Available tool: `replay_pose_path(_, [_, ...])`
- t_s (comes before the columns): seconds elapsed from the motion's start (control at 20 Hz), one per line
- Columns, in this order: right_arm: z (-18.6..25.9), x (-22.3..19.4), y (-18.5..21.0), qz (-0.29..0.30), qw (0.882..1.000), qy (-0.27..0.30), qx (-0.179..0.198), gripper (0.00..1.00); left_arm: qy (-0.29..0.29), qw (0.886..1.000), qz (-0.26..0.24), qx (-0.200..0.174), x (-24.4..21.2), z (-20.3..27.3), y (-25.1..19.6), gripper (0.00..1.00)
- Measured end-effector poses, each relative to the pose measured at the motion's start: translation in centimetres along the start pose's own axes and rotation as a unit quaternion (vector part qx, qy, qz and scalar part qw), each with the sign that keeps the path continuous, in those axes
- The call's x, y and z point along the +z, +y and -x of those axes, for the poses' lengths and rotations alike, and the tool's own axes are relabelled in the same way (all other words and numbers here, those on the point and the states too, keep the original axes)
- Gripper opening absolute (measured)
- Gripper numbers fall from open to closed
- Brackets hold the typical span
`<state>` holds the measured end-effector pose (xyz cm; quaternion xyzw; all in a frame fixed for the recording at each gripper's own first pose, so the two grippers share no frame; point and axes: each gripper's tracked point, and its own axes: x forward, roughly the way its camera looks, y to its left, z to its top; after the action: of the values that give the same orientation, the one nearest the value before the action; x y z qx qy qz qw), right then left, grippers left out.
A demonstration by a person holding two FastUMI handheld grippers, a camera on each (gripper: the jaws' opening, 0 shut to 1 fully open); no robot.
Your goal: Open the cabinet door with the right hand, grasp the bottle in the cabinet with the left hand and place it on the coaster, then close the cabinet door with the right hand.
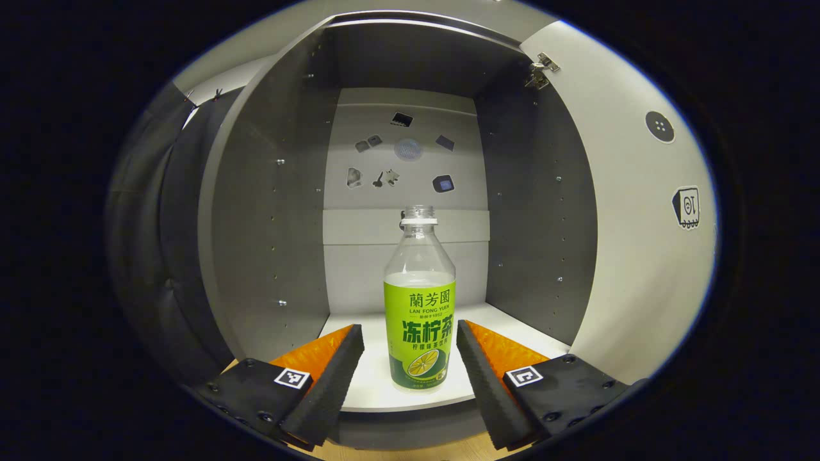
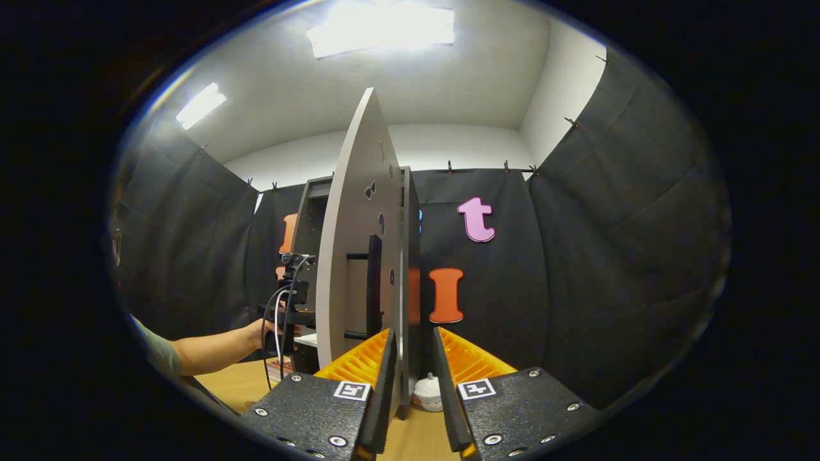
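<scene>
A clear, capless bottle (image 1: 419, 301) with a green label stands upright on the white floor of the open cabinet (image 1: 269, 211). My left gripper (image 1: 410, 330) is open, a finger on either side of the bottle's lower half with a small gap on each side. In the right gripper view the cabinet door (image 2: 352, 256) stands edge-on, swung open, with its black bar handle (image 2: 373, 288) on the near face. My right gripper (image 2: 413, 333) straddles the door's free edge: the left finger lies by the door face, and a gap shows before the right one.
The open door's inner face (image 1: 634, 211) rises right of the bottle, its hinge (image 1: 541, 69) at the top. A person's hand (image 2: 253, 334) reaches toward the cabinet front. A small white object (image 2: 428, 392) sits on the wooden table (image 2: 243, 384) beyond the door.
</scene>
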<state>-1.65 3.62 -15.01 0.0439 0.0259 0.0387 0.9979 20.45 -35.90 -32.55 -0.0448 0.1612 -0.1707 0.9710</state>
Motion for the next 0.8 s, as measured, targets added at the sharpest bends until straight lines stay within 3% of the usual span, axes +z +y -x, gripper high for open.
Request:
replay_pose_path(0.2, [0.2,-0.4,-0.3,0.000,1.000,0.008,-0.003,0.52,-0.003,1.000,-0.005,-0.001,-0.2,-2.3,-0.9,0.96])
replay_pose_path(0.4, [0.5,-1.0,-0.8,0.009,1.000,0.023,-0.005,0.61,0.000,1.000,-0.010,-0.003,-1.0,-4.4,-1.1,0.95])
replay_pose_path(0.55, [0.4,-0.7,-1.2,0.010,1.000,0.016,-0.013,0.62,0.005,1.000,-0.009,-0.001,-1.5,-5.8,-1.1,0.95])
replay_pose_path(0.6, [0.3,-0.7,-1.2,0.008,1.000,0.016,-0.015,0.57,0.000,1.000,-0.009,0.004,-1.3,-6.1,-0.9,0.93])
replay_pose_path(0.65, [0.3,-0.7,-1.2,0.007,1.000,0.016,-0.016,0.61,-0.003,1.000,-0.010,0.007,-1.2,-6.6,-0.7,0.95])
replay_pose_path(0.8, [0.3,-0.9,-1.1,0.005,1.000,0.020,-0.019,0.63,0.001,1.000,0.004,0.010,-1.3,-6.9,-0.5,0.92])
